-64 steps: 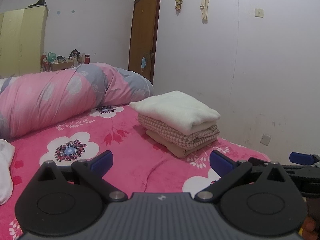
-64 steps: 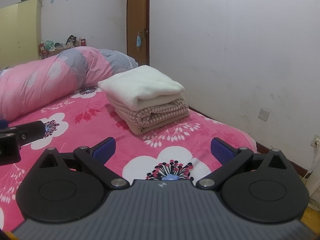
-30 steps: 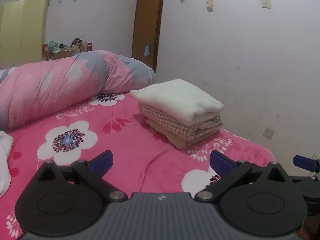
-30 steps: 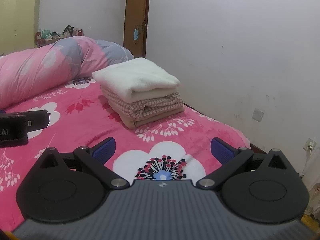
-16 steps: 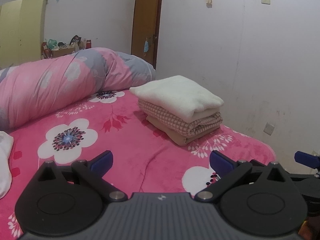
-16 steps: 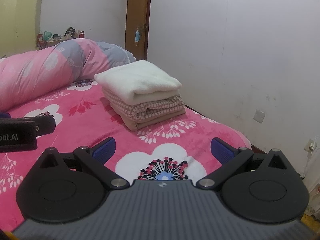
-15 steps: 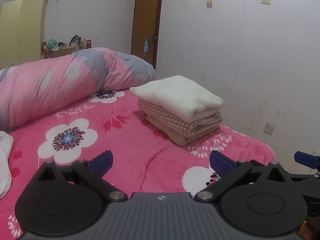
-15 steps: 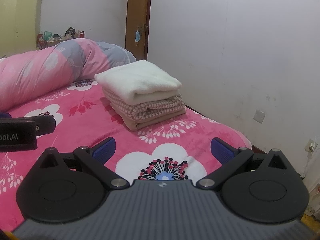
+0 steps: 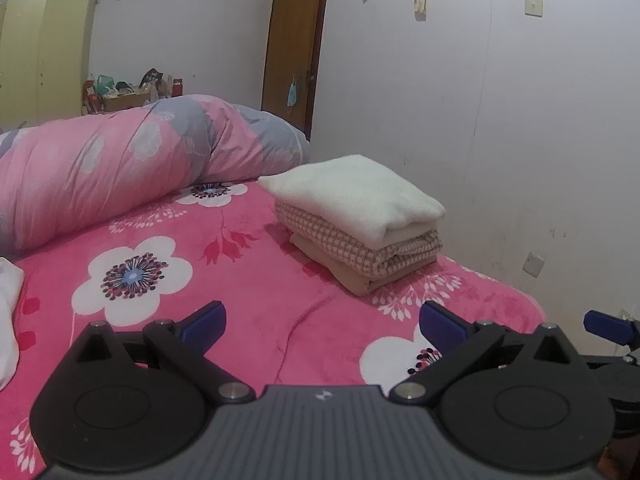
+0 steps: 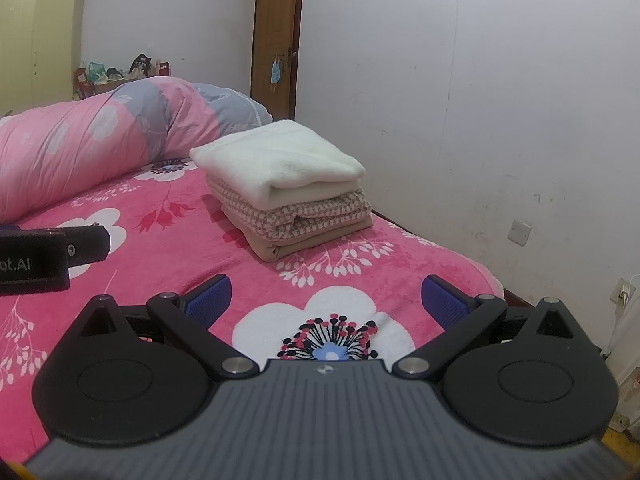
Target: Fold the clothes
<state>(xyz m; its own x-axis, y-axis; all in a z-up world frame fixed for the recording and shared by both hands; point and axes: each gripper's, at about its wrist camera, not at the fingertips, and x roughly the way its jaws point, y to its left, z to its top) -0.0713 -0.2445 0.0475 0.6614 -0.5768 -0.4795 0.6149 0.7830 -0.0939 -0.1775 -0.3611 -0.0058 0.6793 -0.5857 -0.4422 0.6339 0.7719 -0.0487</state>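
Left gripper (image 9: 322, 320): jaws spread wide, nothing between them, hovering over the pink floral bedspread (image 9: 256, 292); right gripper (image 10: 325, 294): likewise spread and empty, above a white flower print.

Finished work — a stack of three folded garments (image 9: 360, 224) — lies at about 1 o'clock in the left wrist view and 12 o'clock in the right, close to the wall-side edge of the bed; cream fleece piece (image 10: 276, 164) on top, checked piece (image 10: 316, 214) in the middle, tan piece (image 10: 312, 240) at the bottom; edges fairly square, the checked layer slightly rumpled at its fold.

A white fabric item (image 9: 8, 320) shows at 9 o'clock in the left view, cut off by the frame; possibly the next garment, though too little is visible to say.

Judgement: the step in hand is fetching the next piece. Recommended practice — leave the stack undisturbed; bring both grippers toward the white fabric; take it at two well-separated points along one edge; lift clear, then spread it flat on the bare bedspread at 10 o'clock, away from the rolled quilt (image 9: 120, 172), before any fold is made.
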